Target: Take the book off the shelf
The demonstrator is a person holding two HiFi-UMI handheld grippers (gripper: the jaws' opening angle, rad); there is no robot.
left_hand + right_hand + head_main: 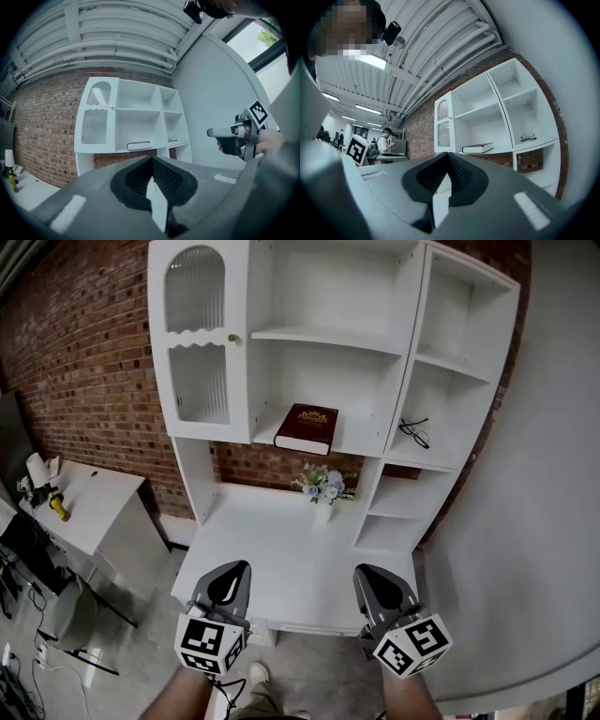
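Red brick wall (84, 352) stands behind a tall white shelf (403, 343). Its thick dark red book (307, 427) lies flat, well ahead of the left gripper (230, 570) and right gripper (371, 574), both pinched together, empty.

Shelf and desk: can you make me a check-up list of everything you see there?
Surface: white desk, holding a flower vase.
Job's things: book lies flat on the middle shelf, untouched.
Clutter: glasses in the right-hand compartment.
Grippers: left tongs and right tongs both shut, empty, held in front of the desk.
Cables: cables on the floor at the left.
Surroundings: brick wall, white side table.
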